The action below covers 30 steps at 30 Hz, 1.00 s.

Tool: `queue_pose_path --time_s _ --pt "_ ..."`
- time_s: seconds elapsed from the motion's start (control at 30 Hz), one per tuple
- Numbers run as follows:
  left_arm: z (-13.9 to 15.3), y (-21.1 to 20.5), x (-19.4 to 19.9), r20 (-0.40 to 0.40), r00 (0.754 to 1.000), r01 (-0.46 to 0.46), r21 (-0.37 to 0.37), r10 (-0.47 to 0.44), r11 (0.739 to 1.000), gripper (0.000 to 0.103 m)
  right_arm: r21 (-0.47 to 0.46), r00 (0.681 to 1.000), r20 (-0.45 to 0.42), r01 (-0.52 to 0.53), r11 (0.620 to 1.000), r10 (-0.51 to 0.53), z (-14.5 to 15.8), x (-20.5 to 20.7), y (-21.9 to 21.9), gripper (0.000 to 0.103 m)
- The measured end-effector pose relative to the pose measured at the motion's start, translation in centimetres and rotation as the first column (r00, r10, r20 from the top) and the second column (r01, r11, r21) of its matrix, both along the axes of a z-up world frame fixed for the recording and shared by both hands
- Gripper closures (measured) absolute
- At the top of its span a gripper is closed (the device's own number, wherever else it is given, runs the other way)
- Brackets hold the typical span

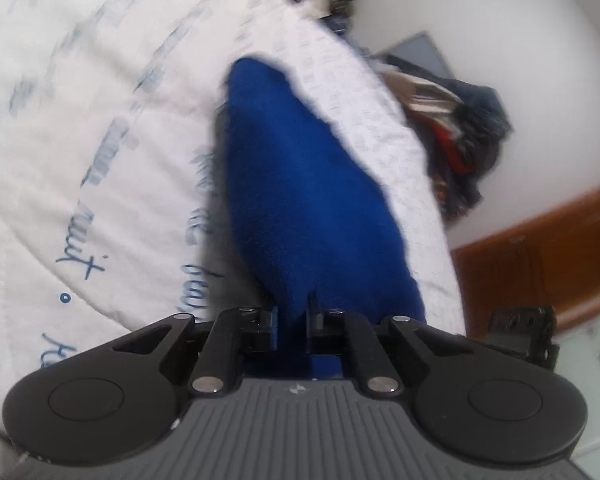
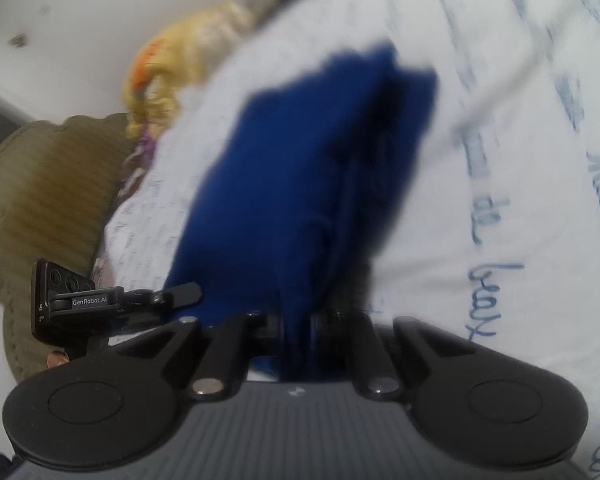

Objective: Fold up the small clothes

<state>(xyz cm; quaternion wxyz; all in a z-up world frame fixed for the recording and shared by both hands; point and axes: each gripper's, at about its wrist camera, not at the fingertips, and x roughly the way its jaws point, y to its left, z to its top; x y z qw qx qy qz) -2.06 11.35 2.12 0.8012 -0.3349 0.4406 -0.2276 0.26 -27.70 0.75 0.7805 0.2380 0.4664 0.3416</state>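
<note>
I have the left tongs (image 1: 292, 314) clamped on the near edge of the blue garment (image 1: 300, 184), and the fleecy cloth runs away from them across the bed. The right tongs (image 2: 298, 326) are likewise closed on a bunched edge of the same blue garment (image 2: 300, 184), with several layers pinched between the jaws.

My worry is the bite on both sides. Each pair of tongs holds only a narrow strip of thick, soft cloth, so a quick lift or a pull apart could drag an edge free and let the fold collapse. On the right I may have caught more layers than I want, which would carry the whole bundle instead of one flap. Both views are smeared, so I cannot judge how straight the edges lie, and a crooked fold is likely if I hurry.

The garment rests on a bed under a white quilt (image 1: 100, 128) printed with blue script. Seen from the left tongs, a heap of dark clothes (image 1: 460, 136) sits beyond the quilt's far right edge, with a brown wooden panel (image 1: 540, 252) against a pale wall. Seen from the right tongs, an olive knitted cloth (image 2: 48, 184) and a yellow fabric (image 2: 180, 52) lie off the quilt's left edge.
</note>
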Motion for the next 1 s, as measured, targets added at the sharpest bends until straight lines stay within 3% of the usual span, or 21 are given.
queue_pose_path --time_s 0.07,0.13,0.17,0.2,0.27,0.33,0.37,0.4,0.6,0.63,0.67,0.7,0.73,0.77,0.8,0.83,0.87,0.9,0.93,0.97,1.0 --pt "0.6 -0.2 -1.1 0.036 0.998 0.046 0.053 -0.048 0.998 0.09 -0.004 0.999 0.033 -0.02 1.0 0.02 0.9 -1.4 -0.6 0.093" --pt "-0.2 -1.0 -1.7 0.033 0.995 0.085 0.205 -0.093 0.975 0.083 -0.068 0.998 0.026 -0.047 0.997 0.049 -0.1 -2.1 -0.4 0.091" --pt "-0.7 -1.0 -1.8 0.033 0.996 0.072 0.239 -0.083 0.968 0.077 -0.127 0.999 0.016 -0.038 0.991 0.04 -0.8 -2.2 -0.3 0.087" --pt "-0.7 -0.5 -1.9 0.047 0.996 0.064 0.219 -0.076 0.974 0.075 -0.08 0.999 0.017 -0.028 0.996 0.029 -1.0 -2.0 -0.9 0.084" --pt "0.4 0.3 -1.4 0.086 0.996 0.018 0.212 -0.037 0.977 0.055 -0.041 0.999 -0.006 0.038 0.998 -0.038 -0.1 -1.3 -2.3 0.065" --pt "2.0 0.4 -0.3 0.178 0.984 -0.046 0.242 0.002 0.969 0.032 0.011 0.986 0.085 0.144 0.989 -0.145 1.7 -0.6 -3.9 0.018" --pt "2.5 0.1 0.7 0.23 0.973 -0.071 0.259 0.01 0.963 0.021 0.041 0.973 0.135 0.183 0.982 -0.187 2.4 0.0 -4.6 0.009" --pt "2.8 -0.1 2.0 0.264 0.964 -0.093 0.277 0.017 0.956 0.019 0.056 0.965 0.161 0.2 0.978 -0.207 2.7 1.1 -4.8 0.003" --pt "0.4 -2.3 12.7 0.167 0.985 -0.103 0.364 0.043 0.926 0.026 -0.046 0.964 0.066 0.261 0.964 -0.258 0.5 10.2 -2.4 0.003" --pt "0.4 -2.9 13.3 0.204 0.978 -0.11 0.383 0.032 0.917 0.037 -0.039 0.967 0.086 0.244 0.969 -0.24 0.4 10.8 -1.6 0.007" --pt "0.3 -3.7 13.8 0.211 0.977 -0.075 0.423 -0.018 0.903 0.082 -0.043 0.97 0.114 0.222 0.974 -0.216 0.3 11.1 -0.6 0.014" --pt "0.4 -4.7 13.7 0.242 0.968 -0.056 0.473 -0.068 0.879 0.085 -0.094 0.98 0.12 0.171 0.981 -0.16 0.0 10.8 0.2 0.078" --pt "1.1 -6.0 12.5 0.34 0.935 -0.109 0.539 -0.097 0.835 0.088 -0.153 0.982 0.144 0.144 0.978 -0.122 -0.1 10.5 1.6 0.092" --pt "1.8 -7.1 10.2 0.461 0.875 -0.172 0.583 -0.149 0.794 0.089 -0.206 0.968 0.235 0.139 0.969 -0.089 0.7 9.8 2.7 0.092" --pt "2.3 -7.9 7.3 0.576 0.791 -0.235 0.597 -0.206 0.767 0.089 -0.264 0.939 0.343 0.131 0.955 -0.034 1.8 8.2 3.5 0.092" --pt "2.2 -8.6 4.8 0.651 0.713 -0.287 0.609 -0.26 0.74 0.089 -0.311 0.884 0.466 0.13 0.941 0.032 2.9 5.8 4.1 0.093" --pt "1.7 -9.1 3.5 0.667 0.68 -0.317 0.642 -0.305 0.698 0.089 -0.363 0.812 0.576 0.148 0.92 0.097 3.7 3.3 4.6 0.093" --pt "0.7 -9.4 3.7 0.63 0.7 -0.299 0.686 -0.336 0.664 0.088 -0.431 0.748 0.644 0.179 0.884 0.162 3.7 1.8 5.1 0.093" --pt "-0.5 -9.5 4.7 0.582 0.735 -0.272 0.723 -0.347 0.635 0.087 -0.502 0.731 0.648 0.199 0.842 0.213 3.1 1.8 5.7 0.092" --pt "-1.3 -9.5 6.2 0.522 0.789 -0.243 0.75 -0.324 0.616 0.086 -0.544 0.756 0.611 0.184 0.819 0.236 2.0 3.0 6.0 0.092" --pt "-1.4 -8.9 7.3 0.492 0.827 -0.23 0.737 -0.271 0.636 0.084 -0.554 0.801 0.554 0.149 0.819 0.228 1.1 4.5 6.1 0.091"
